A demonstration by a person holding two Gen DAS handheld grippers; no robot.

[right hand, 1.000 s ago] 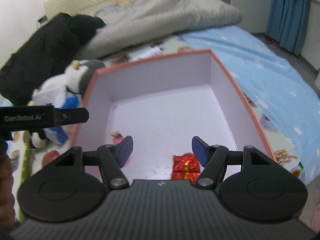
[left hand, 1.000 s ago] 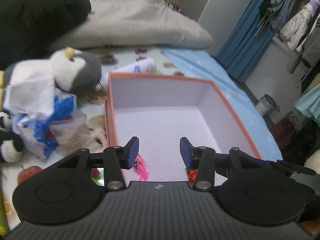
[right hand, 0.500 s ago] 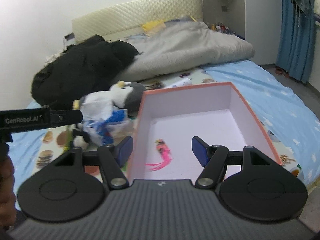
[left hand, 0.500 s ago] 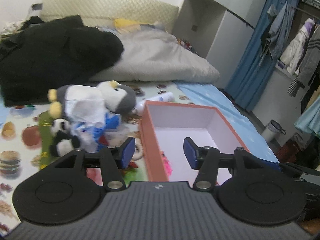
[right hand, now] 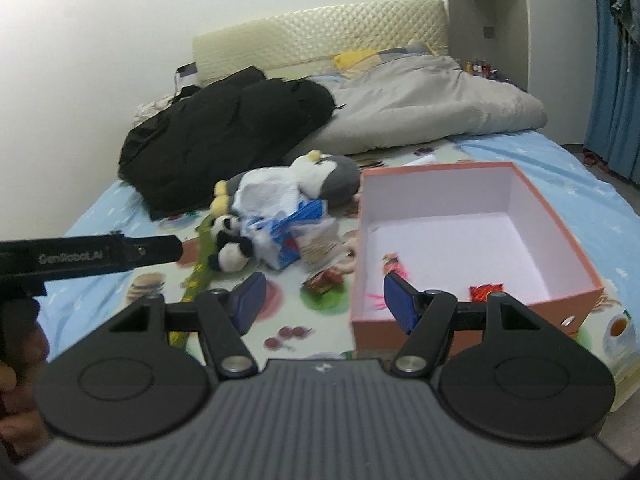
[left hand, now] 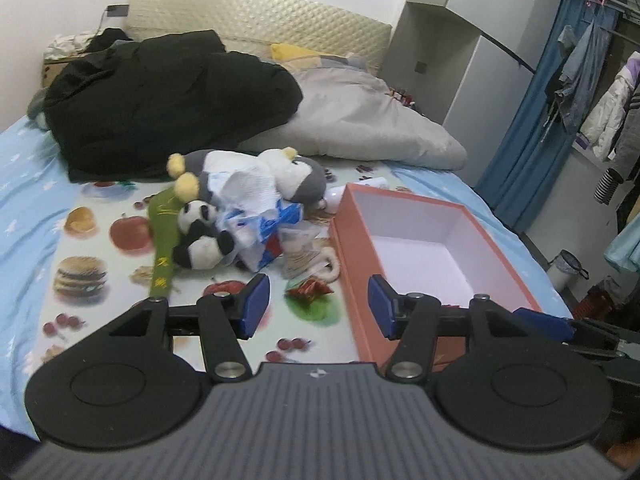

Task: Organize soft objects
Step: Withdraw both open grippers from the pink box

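An orange box (left hand: 347,248) with a pale lining stands open on the bed; inside the box (right hand: 440,196) lie a pink feathery toy (right hand: 394,266) and a red wrapper (right hand: 486,292). Left of it is a heap: a grey penguin plush (left hand: 296,176), a panda plush (left hand: 200,236), a blue-white plastic bag (left hand: 264,232) and a green strip (left hand: 164,240). Another red wrapper (left hand: 310,289) lies on the mat beside the box. My left gripper (left hand: 318,306) hangs open and empty above that wrapper and the box's left wall. My right gripper (right hand: 324,300) is open and empty over the same spot.
A black coat (left hand: 160,100) and a grey duvet (left hand: 360,120) lie at the head of the bed. Blue curtains, hanging clothes and a small bin (left hand: 566,264) stand to the right. The left gripper's body (right hand: 88,256) and a hand (right hand: 16,360) show at the left edge.
Both grippers have drawn back and up from inside the box, so the whole bed now shows. The left jaws stand a little wider. The plush heap has not moved.
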